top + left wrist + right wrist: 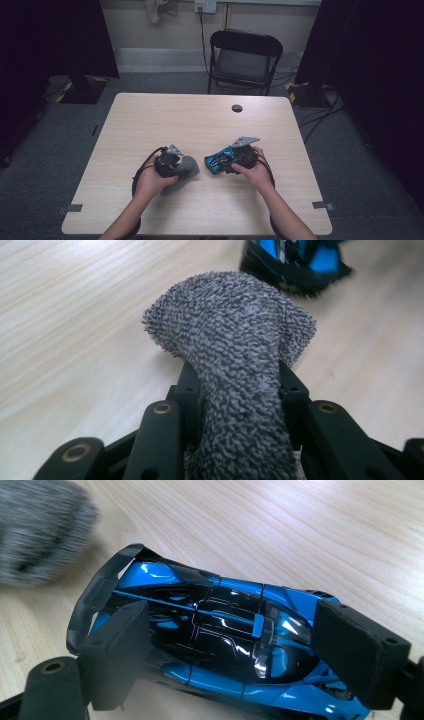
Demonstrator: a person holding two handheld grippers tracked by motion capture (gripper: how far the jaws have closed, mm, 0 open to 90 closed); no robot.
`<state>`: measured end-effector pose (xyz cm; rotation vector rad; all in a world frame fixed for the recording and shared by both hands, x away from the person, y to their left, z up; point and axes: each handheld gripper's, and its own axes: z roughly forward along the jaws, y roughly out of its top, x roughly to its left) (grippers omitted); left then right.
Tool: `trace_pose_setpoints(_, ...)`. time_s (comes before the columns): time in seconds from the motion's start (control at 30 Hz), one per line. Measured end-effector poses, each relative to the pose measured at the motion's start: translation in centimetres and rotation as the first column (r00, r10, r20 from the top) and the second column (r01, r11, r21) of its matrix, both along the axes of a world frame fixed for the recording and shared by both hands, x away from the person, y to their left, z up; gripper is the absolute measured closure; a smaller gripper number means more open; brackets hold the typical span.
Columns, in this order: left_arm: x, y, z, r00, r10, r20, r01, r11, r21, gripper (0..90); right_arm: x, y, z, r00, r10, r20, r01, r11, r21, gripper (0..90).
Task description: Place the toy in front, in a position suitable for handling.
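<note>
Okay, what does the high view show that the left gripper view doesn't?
High view alone: the whole table, a black folding chair behind it, both forearms, and the right gripper holding the blue toy car. Left gripper view alone: the nubby weave of the grey cloth close up, pinched between black jaws. Both share: the cloth in the left gripper, the pale wood tabletop, and the car beyond it.

Dim room, glossy glare, blurred edges

Bare forearms; black left gripper (172, 162) and right gripper (239, 156), grey three-cornered plates, brass-ringed screw holes, trailing black cables
</note>
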<state>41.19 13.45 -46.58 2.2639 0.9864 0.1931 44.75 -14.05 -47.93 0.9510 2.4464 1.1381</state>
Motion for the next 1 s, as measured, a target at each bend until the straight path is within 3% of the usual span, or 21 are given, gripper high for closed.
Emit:
trace_pose_setpoints(0.13,0.9,-1.2,-0.6,0.9997,0.007,-0.021,-0.007,0.9998,0.021,64.5,0.0,0.0,0.0,1.0000,-0.002,0.002,0.002,1.000,0.003,16.1)
trace_pose_setpoints(0.4,1.5,-3.1,-0.9,0.9985,-0.048,-0.024,0.049,0.9981,0.036,64.5,-0.1,-0.1,-0.1,1.0000,-0.003,0.004,0.003,1.000,0.005,15.9)
trace_pose_setpoints(0.6,0.8,-3.5,-0.8,0.9949,-0.093,-0.041,0.094,0.9952,0.028,65.4,-0.1,0.0,-0.1,1.0000,-0.002,0.008,0.002,1.000,0.000,15.7)
trace_pose_setpoints(0.77,-0.3,-3.9,-0.9,0.9914,-0.118,-0.057,0.118,0.9930,-0.002,65.7,-0.2,0.2,0.0,0.9999,0.000,0.014,0.000,1.000,-0.009,15.6)
trace_pose_setpoints(0.9,-1.2,-4.4,-0.9,0.9845,-0.161,-0.069,0.160,0.9869,-0.021,65.6,-0.2,0.3,0.0,0.9999,0.002,0.013,-0.001,1.000,-0.015,15.6)
trace_pose_setpoints(1.0,-1.3,-4.3,-0.9,0.9842,-0.163,-0.068,0.162,0.9865,-0.020,65.5,-0.2,0.3,0.0,0.9999,0.001,0.014,-0.001,1.000,-0.014,15.6)
